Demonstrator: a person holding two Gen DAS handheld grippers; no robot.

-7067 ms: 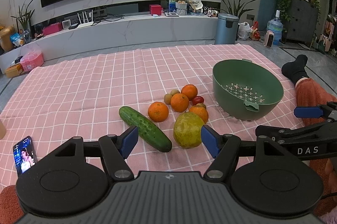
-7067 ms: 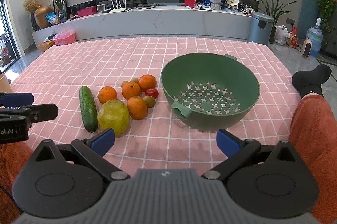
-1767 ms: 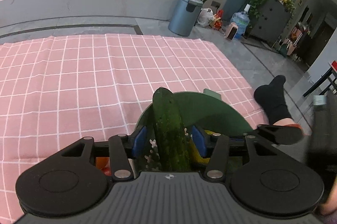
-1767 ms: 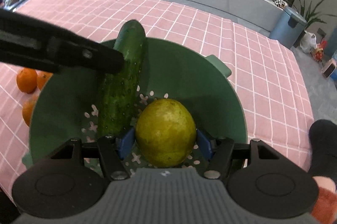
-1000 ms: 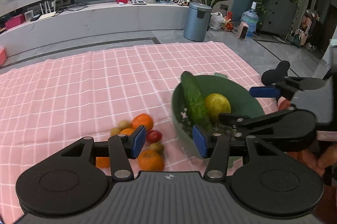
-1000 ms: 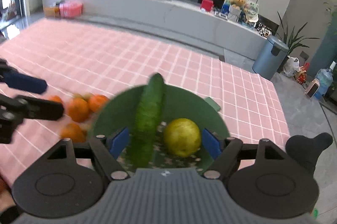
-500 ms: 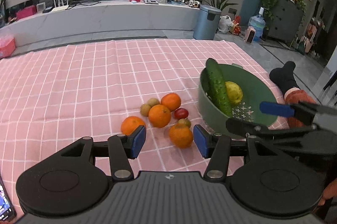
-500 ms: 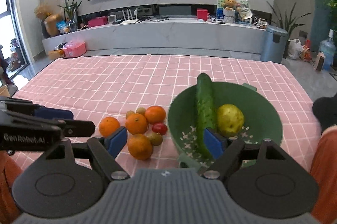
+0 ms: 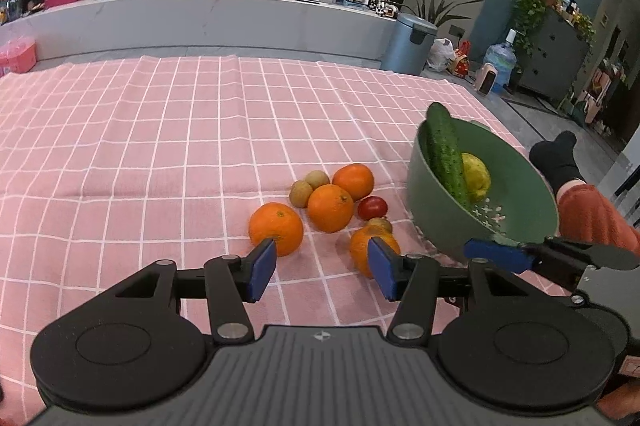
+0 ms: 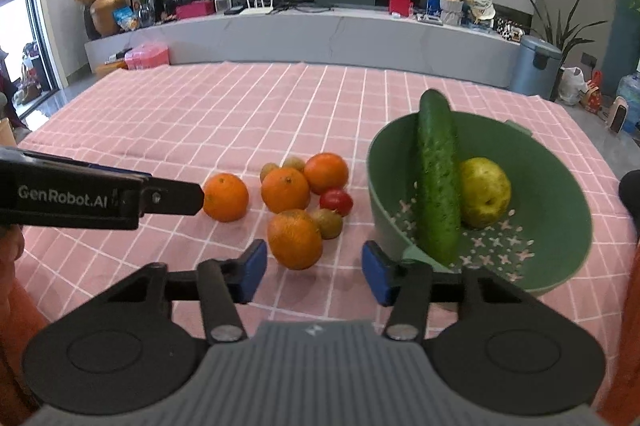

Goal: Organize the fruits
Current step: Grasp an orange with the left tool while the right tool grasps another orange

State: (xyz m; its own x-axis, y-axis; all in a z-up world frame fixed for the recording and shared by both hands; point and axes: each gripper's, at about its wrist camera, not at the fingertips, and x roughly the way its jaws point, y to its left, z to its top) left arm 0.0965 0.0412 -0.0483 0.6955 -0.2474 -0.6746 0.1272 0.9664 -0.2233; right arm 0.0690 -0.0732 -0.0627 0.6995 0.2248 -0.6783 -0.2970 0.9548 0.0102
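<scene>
A green colander bowl point(image 10: 560, 193) point(image 9: 432, 222) holds a cucumber point(image 10: 436, 181) point(image 9: 444, 153) leaning on its rim and a yellow-green fruit point(image 10: 484, 191) point(image 9: 476, 175). Left of it on the pink checked cloth lies a cluster of oranges point(image 10: 285, 189) point(image 9: 330, 207), a small red tomato point(image 10: 336, 201) point(image 9: 372, 207) and brown kiwis point(image 10: 328, 223) point(image 9: 301, 193). My left gripper point(image 9: 322, 268) is open, between two near oranges point(image 9: 276, 228). My right gripper point(image 10: 314, 274) is closing with empty jaws, just short of the nearest orange point(image 10: 295, 238).
The pink cloth point(image 10: 200, 113) spreads wide to the left and back. A person's orange-clad leg point(image 9: 592, 214) and dark sock point(image 9: 556, 157) lie right of the bowl. A long grey TV bench point(image 10: 320, 33) and a grey bin point(image 10: 534, 67) stand behind.
Both grippers have drawn back from the bowl and sunk toward the loose oranges. The right jaws have narrowed. The cucumber and yellow-green fruit stay in the bowl.
</scene>
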